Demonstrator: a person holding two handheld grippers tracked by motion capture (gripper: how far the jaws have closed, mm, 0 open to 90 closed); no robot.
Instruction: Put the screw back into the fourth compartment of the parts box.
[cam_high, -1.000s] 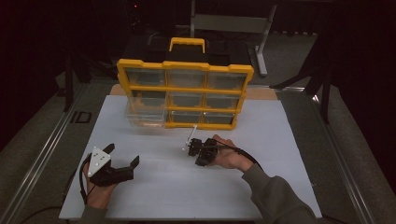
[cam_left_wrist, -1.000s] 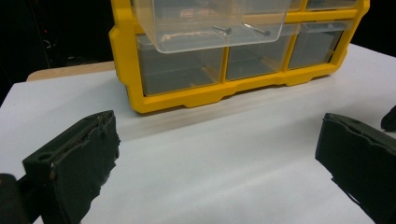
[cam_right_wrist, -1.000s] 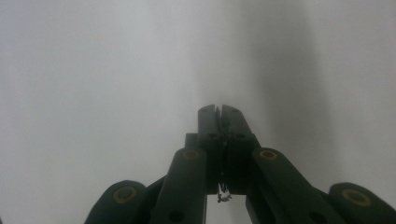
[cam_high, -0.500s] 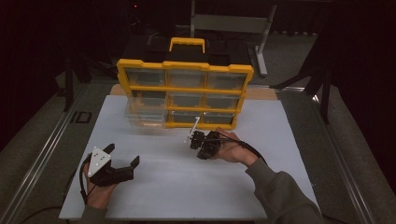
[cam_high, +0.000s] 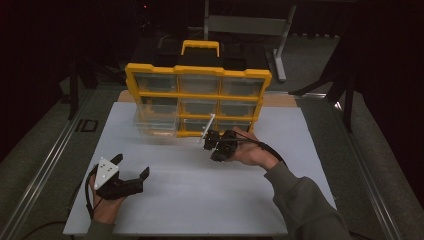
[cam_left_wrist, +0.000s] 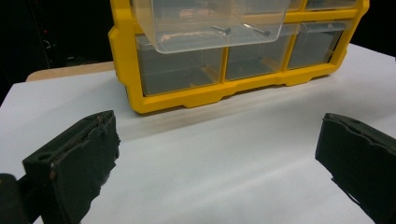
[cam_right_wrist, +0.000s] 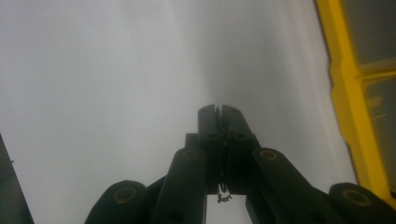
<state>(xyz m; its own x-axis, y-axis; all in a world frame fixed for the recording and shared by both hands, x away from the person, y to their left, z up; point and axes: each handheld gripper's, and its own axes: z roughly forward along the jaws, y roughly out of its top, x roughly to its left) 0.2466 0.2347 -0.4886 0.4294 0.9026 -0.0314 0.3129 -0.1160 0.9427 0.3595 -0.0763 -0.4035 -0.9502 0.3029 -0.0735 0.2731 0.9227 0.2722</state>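
Two grippers: right gripper (cam_right_wrist: 218, 108), jaws pressed together, a small screw (cam_right_wrist: 223, 197) caught low between them, organizer (cam_high: 197, 100) just beyond. Left gripper (cam_high: 131, 172), jaws wide apart, pulled-out drawer (cam_left_wrist: 210, 23) ahead.

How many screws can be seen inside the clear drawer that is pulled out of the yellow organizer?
2. Both lie in the drawer, near its front wall: the left screw and the right screw, seen in the left gripper view. Others may be hidden farther back.
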